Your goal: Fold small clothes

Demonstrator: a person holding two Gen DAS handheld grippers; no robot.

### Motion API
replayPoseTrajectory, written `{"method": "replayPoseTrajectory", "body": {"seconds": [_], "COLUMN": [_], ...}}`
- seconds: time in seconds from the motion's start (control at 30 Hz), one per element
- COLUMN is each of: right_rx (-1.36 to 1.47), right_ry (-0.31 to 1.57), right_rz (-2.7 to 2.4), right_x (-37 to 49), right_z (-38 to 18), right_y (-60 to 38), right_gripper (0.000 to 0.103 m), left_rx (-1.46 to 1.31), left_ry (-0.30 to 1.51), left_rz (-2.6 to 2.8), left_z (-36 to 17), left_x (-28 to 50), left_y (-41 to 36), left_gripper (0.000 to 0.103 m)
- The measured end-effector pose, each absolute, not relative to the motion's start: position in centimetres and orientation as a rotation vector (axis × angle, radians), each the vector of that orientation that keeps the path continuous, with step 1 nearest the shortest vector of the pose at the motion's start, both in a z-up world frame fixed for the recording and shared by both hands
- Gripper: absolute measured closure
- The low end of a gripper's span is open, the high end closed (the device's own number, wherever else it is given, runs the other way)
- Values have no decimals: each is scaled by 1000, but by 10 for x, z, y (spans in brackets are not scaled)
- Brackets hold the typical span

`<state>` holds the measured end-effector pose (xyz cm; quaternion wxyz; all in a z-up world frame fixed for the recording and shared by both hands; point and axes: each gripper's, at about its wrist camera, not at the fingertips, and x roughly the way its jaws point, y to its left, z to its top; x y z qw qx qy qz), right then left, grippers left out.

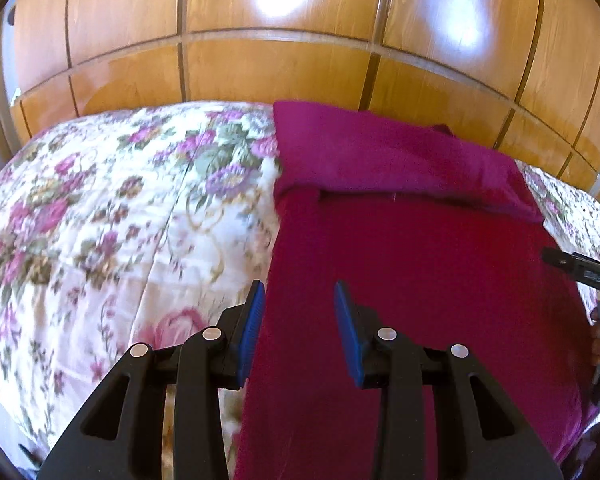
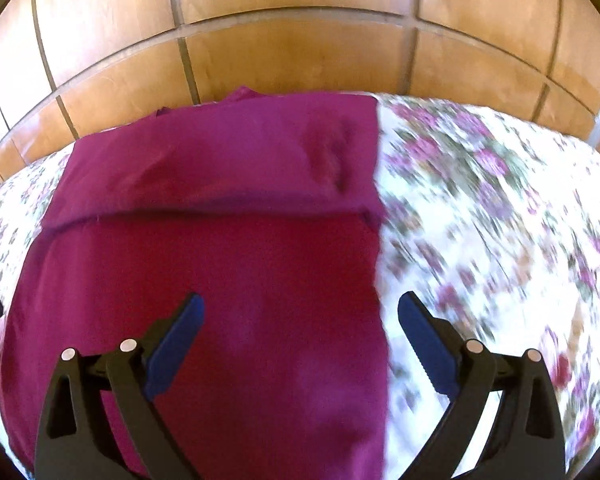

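While the magenta garment (image 1: 420, 272) lies flat on the floral bed (image 1: 100, 220), I hover over its near end.

Its far end is already folded back, so my left tool (image 1: 300, 320) straddles one long edge and my right tool (image 2: 300, 340) the other, both spread apart, holding nothing.

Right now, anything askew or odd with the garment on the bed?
Mostly tidy. The magenta garment lies flat on the floral bedspread, far end folded back. That flap's edge runs slightly slanted, and a small bit of fabric pokes out beyond the far edge. Both claws, left claw and right claw, are open and hold nothing.
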<state>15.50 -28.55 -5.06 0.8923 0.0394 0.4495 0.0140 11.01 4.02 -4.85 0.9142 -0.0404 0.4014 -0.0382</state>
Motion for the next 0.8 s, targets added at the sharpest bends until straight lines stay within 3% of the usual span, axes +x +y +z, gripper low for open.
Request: {"method": "replayPoseTrajectory", "body": {"seconds": [0.43, 0.53, 0.57, 0.6, 0.63, 0.7, 0.8], "right_rx": [276, 243, 227, 211, 196, 192, 257], "right_ry": [1070, 1108, 1121, 1127, 1137, 1153, 1136], "right_rz": [139, 191, 208, 215, 233, 245, 298], "right_x": [29, 6, 0, -4, -8, -10, -5], "right_z": [-72, -69, -67, -67, -66, -65, -52], "right_y": [-325, -315, -312, -309, -306, -303, -305], "right_gripper": [10, 24, 33, 50, 60, 88, 91], "left_rx": [-239, -231, -217, -208, -200, -184, -221], "left_ry": [945, 976, 981, 984, 987, 991, 951], "left_rz": [-219, -263, -273, -278, -288, -302, -369], "left_z": [-72, -74, -75, -75, -75, -73, -54], "left_x": [28, 12, 6, 3, 1, 1, 2], "left_y": [85, 81, 79, 77, 76, 73, 74], "left_gripper": [68, 68, 68, 68, 81, 92, 96]}}
